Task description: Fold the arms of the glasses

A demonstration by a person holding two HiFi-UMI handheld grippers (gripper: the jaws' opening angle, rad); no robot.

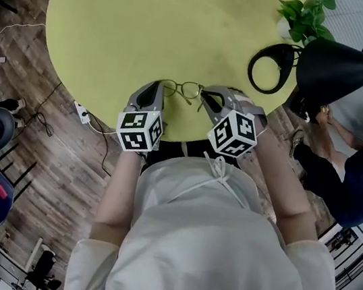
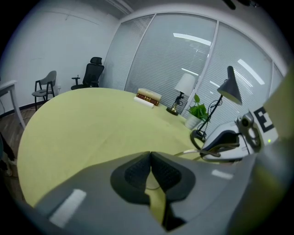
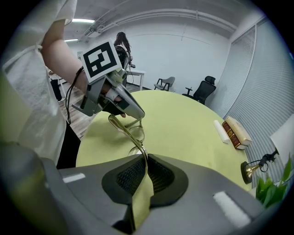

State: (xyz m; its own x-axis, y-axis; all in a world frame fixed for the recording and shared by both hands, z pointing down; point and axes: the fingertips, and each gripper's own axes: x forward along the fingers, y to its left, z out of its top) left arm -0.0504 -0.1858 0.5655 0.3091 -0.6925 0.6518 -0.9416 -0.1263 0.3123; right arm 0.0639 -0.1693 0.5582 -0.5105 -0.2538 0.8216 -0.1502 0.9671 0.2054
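Thin gold-rimmed glasses lie near the front edge of the round yellow-green table. My right gripper is at their right end, shut on one arm. In the right gripper view that arm runs from its curved ear tip into the closed jaws, with the lenses behind it. My left gripper is at the glasses' left end. Its pads meet, and a bit of wire frame shows through the gap below them. I cannot tell whether it pinches the frame. The right gripper shows at that view's right.
A black desk lamp with a ring base and a potted plant stand at the table's right. Books and a small white-shaded lamp sit on the far side. A person crouches on the floor at right.
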